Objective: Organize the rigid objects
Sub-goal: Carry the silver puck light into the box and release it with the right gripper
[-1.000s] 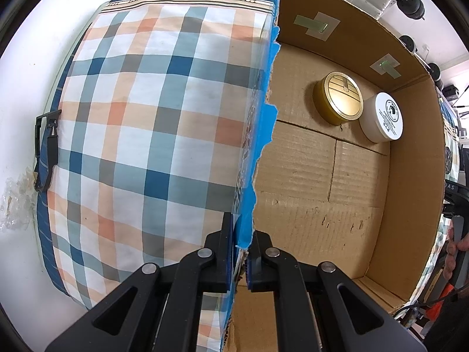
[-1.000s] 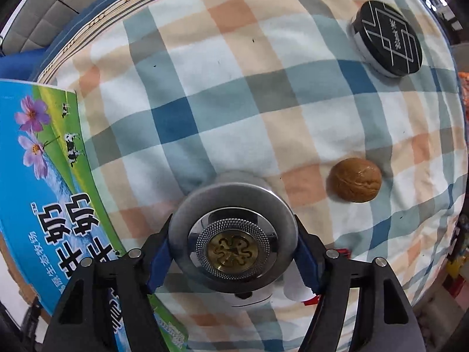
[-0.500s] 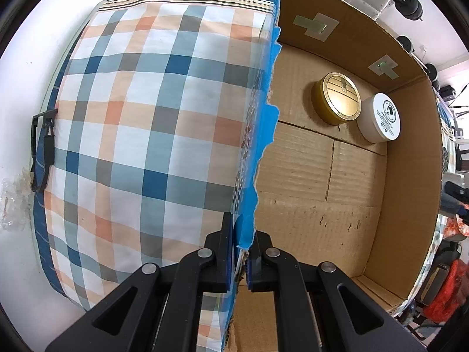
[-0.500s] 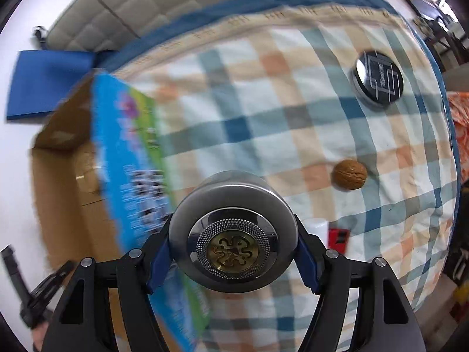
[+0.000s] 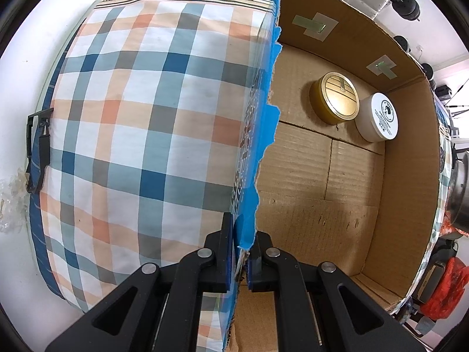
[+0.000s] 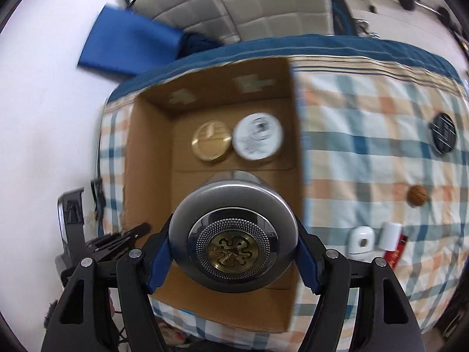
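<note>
My right gripper (image 6: 233, 259) is shut on a round silver tin (image 6: 233, 234) with a gold emblem on its lid, held above the open cardboard box (image 6: 146, 158). A gold tin (image 6: 211, 143) and a white tin (image 6: 258, 139) lie at the far end of the box floor; both also show in the left wrist view, gold tin (image 5: 338, 99) and white tin (image 5: 379, 117). My left gripper (image 5: 241, 259) is shut on the box's torn blue-printed side wall (image 5: 258, 146). The silver tin peeks in at the right edge (image 5: 460, 193).
The box sits on a plaid bedspread (image 6: 366, 161). On the spread lie a black round tin (image 6: 443, 133), a walnut (image 6: 416, 195), small white items (image 6: 363, 239) and a red pack (image 6: 397, 253). A padded headboard (image 6: 249, 3) and a blue cushion (image 6: 129, 44) stand behind.
My right gripper has lifted the silver tin off the bedspread and carried it left, over the box. The left gripper keeps its hold on the box wall.
</note>
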`<state>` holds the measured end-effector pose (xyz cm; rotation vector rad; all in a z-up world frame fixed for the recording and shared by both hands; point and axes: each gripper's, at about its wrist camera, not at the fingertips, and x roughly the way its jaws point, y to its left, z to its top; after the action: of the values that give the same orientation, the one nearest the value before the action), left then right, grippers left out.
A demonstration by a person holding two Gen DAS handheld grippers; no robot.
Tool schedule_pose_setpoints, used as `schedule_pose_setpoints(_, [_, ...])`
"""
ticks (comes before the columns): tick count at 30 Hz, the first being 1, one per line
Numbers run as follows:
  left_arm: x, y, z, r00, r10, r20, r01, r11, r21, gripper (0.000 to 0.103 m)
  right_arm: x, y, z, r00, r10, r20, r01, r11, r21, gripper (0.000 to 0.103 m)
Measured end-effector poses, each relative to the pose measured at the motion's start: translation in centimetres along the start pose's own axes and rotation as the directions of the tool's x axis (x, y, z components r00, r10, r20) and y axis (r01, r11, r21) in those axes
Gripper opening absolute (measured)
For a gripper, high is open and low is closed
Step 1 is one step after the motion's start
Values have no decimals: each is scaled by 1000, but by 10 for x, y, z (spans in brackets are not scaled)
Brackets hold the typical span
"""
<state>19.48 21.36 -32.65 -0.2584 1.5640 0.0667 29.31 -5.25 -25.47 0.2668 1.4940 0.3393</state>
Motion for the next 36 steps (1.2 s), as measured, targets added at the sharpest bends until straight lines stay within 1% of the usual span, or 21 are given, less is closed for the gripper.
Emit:
schedule_pose_setpoints(2, [0,2,0,1000,-3,-1,3,1000,0,5,11,19,0,1000,1,-18,-2,1000,-31,73])
schedule_pose_setpoints(5, [-1,2,0,1000,-7,-2,7,1000,0,5,29,36,-1,999,6,-42,-8,998,-55,73])
schedule_pose_setpoints(10, [0,4,1,1000,-12,-6,12,1000,3,5,57,53,1,998,-9,-58,4,997,-79,73])
schedule_pose_setpoints(15, [-1,5,1,1000,-16,-8,16,1000,3,5,76,60,8,997,-26,-71,21,997,-71,73])
schedule_pose_setpoints(25, [1,8,3,1000,-27,-14,27,1000,-1,5,105,59,20,994,-58,-94,55,998,-37,74])
schedule_pose_setpoints(33, [1,9,4,1000,-27,-13,27,1000,-2,5,136,64,23,984,-120,-129,115,992,-45,74])
schedule_pose_setpoints(35, [1,9,4,1000,-26,-13,26,1000,-2,5,144,68,24,976,-150,-156,142,988,-58,74])
schedule_pose_setpoints(36, [1,9,4,1000,-26,-13,26,1000,-3,5,148,67,24,975,-146,-168,141,989,-46,76])
